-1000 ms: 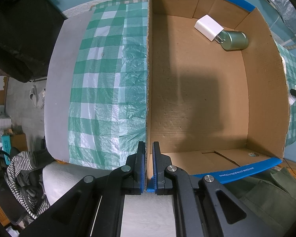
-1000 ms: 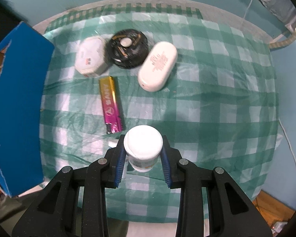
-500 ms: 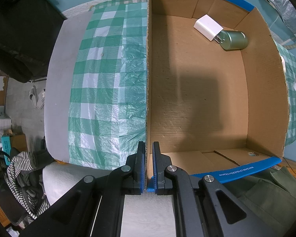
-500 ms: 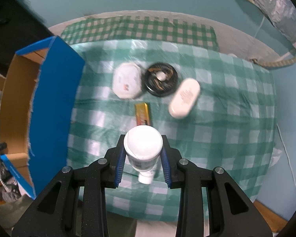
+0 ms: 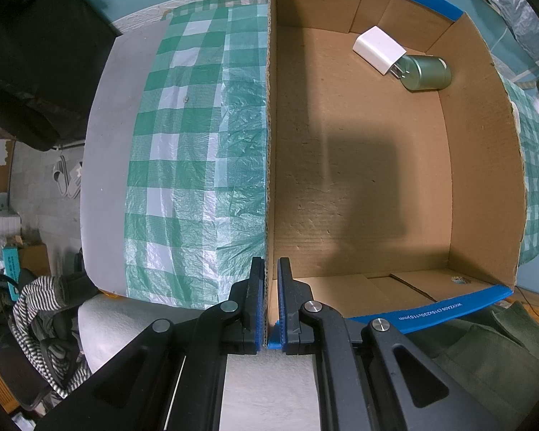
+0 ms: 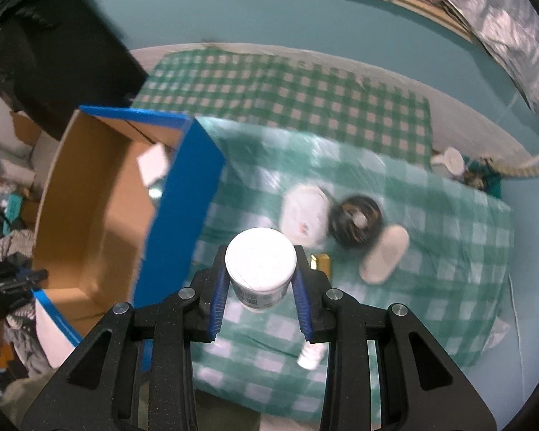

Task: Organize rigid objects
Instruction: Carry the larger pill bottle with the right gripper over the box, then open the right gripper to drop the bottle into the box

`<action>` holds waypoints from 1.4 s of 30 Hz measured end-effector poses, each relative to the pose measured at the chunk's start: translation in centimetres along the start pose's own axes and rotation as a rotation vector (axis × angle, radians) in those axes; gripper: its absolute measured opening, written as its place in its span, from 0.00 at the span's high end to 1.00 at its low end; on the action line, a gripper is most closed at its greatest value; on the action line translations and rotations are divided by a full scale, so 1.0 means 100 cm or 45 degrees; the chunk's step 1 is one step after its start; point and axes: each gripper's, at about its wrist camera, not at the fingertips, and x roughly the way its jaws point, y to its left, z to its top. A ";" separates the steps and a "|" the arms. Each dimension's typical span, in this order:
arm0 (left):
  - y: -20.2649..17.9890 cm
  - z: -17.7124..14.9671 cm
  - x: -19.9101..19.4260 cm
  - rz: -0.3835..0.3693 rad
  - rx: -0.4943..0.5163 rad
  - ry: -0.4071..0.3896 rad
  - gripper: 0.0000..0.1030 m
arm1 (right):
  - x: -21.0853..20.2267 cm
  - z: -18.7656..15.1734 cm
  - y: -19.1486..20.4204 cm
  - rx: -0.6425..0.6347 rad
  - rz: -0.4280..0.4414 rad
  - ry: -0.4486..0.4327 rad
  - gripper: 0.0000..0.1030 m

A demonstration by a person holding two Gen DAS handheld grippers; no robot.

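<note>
My left gripper [image 5: 268, 269] is shut on the near left wall of the open cardboard box [image 5: 377, 186]. Inside the box lie a white charger [image 5: 379, 49] and a green tin [image 5: 425, 73] at the far corner. My right gripper [image 6: 260, 280] is shut on a white round jar [image 6: 259, 264], held high above the checked tablecloth, to the right of the box [image 6: 90, 215]. Below on the cloth lie a white octagonal case [image 6: 303, 212], a black round disc [image 6: 357, 221], a white oval case [image 6: 384, 253] and a gold lighter [image 6: 319, 262], partly hidden by the jar.
A small white bottle [image 6: 311, 355] lies on the cloth near its front edge. The green-checked cloth [image 5: 197, 143] covers the table left of the box. Clothes and clutter [image 5: 36, 305] lie on the floor at the left. A teal wall stands behind.
My right gripper has risen and swung left with the jar, bringing the box into its view. The left gripper has kept its hold on the box wall.
</note>
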 end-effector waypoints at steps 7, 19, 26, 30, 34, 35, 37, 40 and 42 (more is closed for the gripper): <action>-0.002 0.000 0.000 0.003 0.002 0.001 0.93 | 0.001 0.031 0.032 -0.079 0.037 -0.021 0.69; -0.002 0.000 0.000 0.002 0.001 -0.001 0.93 | 0.027 0.056 0.075 -0.154 0.098 -0.001 0.69; -0.002 0.001 0.000 0.002 0.003 0.000 0.93 | 0.045 0.056 0.087 -0.164 0.110 0.047 0.69; -0.002 0.001 0.000 0.002 0.003 0.000 0.94 | 0.056 0.055 0.090 -0.162 0.107 0.077 0.69; -0.002 0.001 0.000 0.002 0.001 0.000 0.94 | 0.064 0.052 0.089 -0.160 0.097 0.103 0.69; -0.002 0.001 0.000 0.002 0.002 0.000 0.94 | 0.065 0.051 0.089 -0.159 0.095 0.106 0.69; -0.002 0.001 0.000 0.001 0.002 0.000 0.94 | 0.065 0.051 0.088 -0.153 0.099 0.110 0.69; -0.002 0.001 0.000 0.002 0.003 0.000 0.94 | 0.066 0.051 0.088 -0.157 0.096 0.112 0.69; -0.002 0.001 0.000 0.002 0.004 0.000 0.93 | 0.065 0.051 0.088 -0.153 0.094 0.107 0.69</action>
